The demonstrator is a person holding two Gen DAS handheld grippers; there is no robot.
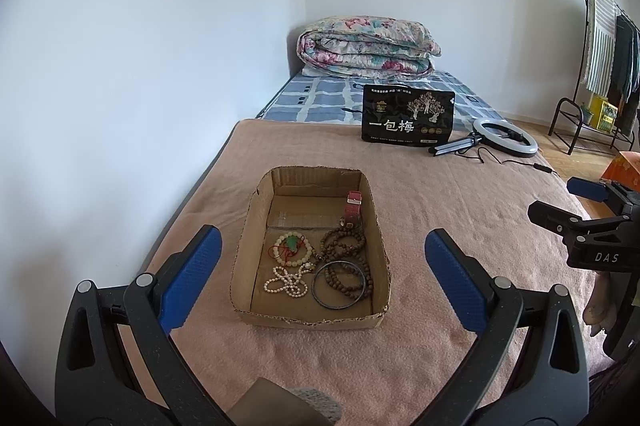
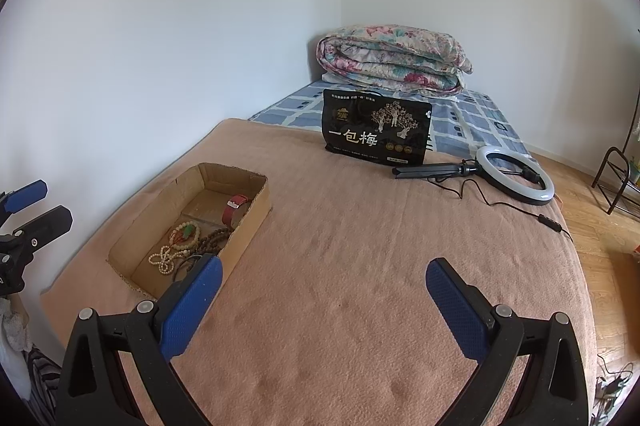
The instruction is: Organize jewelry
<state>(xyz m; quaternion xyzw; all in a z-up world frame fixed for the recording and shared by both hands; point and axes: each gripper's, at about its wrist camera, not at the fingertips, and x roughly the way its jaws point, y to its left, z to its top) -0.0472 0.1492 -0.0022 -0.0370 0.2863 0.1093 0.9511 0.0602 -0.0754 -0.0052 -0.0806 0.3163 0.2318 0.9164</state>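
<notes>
I hold my left hand-held gripper [image 1: 322, 266] spread at the cardboard box's [image 1: 248, 226] six o'clock, framing the jewelry; my right hand-held gripper [image 2: 324, 286] waits spread, empty.

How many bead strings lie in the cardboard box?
3: a white-bead bracelet with green pendant mid-left, a tangled white-bead string front-left, a brown-bead pile at right, possibly several strands.

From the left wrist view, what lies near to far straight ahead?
Cardboard box holding white bead strand, then red watch strap → black snack bag → folded floral quilt.
</notes>
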